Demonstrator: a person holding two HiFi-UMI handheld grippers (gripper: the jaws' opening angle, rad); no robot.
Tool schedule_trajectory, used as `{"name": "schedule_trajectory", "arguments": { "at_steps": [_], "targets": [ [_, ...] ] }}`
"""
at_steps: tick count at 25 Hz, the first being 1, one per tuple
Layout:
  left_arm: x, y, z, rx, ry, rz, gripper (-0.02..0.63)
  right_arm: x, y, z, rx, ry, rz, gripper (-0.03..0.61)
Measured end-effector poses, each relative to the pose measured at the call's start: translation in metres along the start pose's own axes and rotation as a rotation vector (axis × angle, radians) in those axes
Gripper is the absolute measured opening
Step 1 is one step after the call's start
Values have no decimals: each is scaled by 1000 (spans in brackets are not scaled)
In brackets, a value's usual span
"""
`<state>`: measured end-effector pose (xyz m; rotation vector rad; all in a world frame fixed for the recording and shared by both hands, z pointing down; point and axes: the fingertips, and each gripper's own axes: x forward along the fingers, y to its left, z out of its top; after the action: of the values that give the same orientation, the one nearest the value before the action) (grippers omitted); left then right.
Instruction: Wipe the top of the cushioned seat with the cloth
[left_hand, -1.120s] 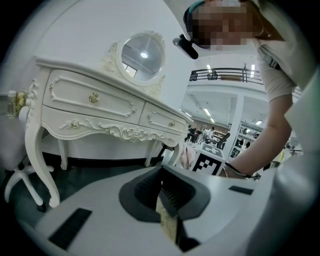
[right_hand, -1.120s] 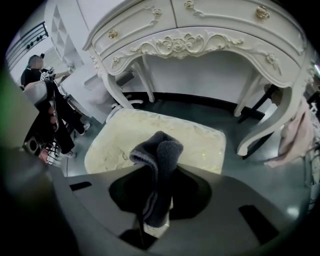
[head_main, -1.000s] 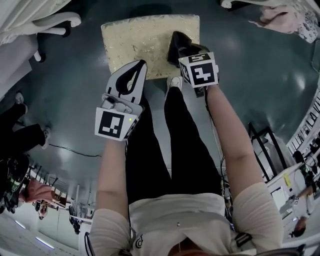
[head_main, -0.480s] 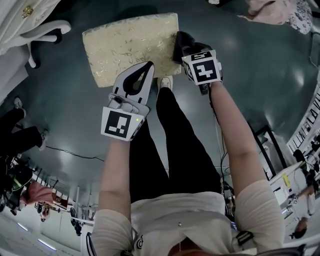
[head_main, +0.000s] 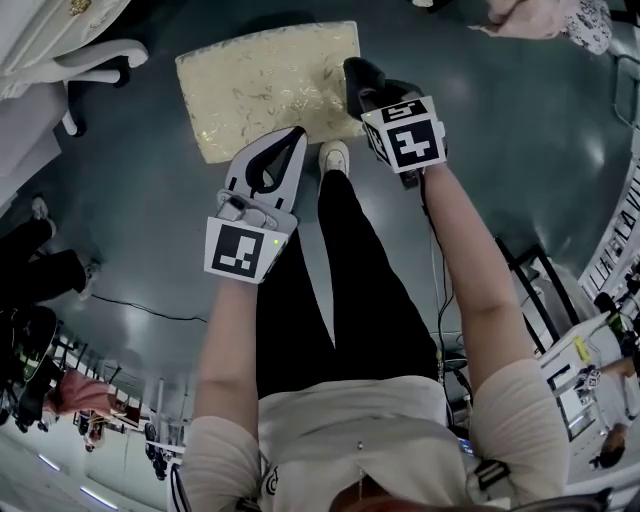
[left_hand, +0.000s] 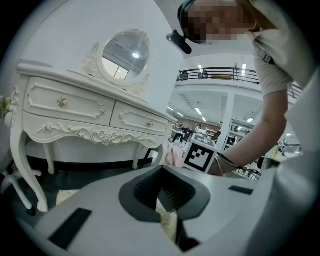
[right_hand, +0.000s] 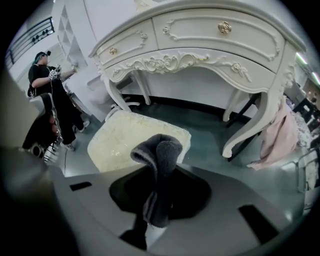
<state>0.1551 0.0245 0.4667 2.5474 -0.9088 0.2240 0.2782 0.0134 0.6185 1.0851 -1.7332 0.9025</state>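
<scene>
Cushioned seat (head_main: 262, 88) stood on the floor (head_main: 480, 150) before a white dressing table (right_hand: 200, 45), its cream top bare. Right claw (head_main: 368, 98) was clamped on the dark cloth (head_main: 360, 76), a folded wad standing proud of the tips. It hung at the seat's right edge, and contact with the fabric could not be confirmed. Left claw (head_main: 295, 135) was closed on nothing, its tips over the seat's near edge.

Recommendation: bring the wad down flat onto the top and press lightly enough that the cushion does not drag. Run overlapping strokes from the right edge across to the left, corners included. The left claw could steady the near edge should the seat slide.

Against the record of a second prior, the cloth had shifted from over the seat's right portion out to its right edge. The left claw held much the same station.
</scene>
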Motion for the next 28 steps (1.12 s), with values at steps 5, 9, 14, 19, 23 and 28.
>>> {"name": "schedule_trajectory", "arguments": {
  "at_steps": [5,9,14,19,23,28],
  "targets": [
    [-51,20,4,26,5,14,11,-8,64,15,8,-31,27,78],
    [-98,44,4,32,12,38,11,-2,120,23,9,-40,64,78],
    [-151,81,-1,41,22,90,12,17,195,28,-28,-17,128,78],
    [-197,125,-8,22,9,167,11,45,261,33,-75,15,178,78],
    [-225,145,-21,-5,8,197,11,68,298,34,-98,41,201,78],
    [-242,159,-34,-36,8,197,11,91,317,36,-121,73,200,78]
  ]
}}
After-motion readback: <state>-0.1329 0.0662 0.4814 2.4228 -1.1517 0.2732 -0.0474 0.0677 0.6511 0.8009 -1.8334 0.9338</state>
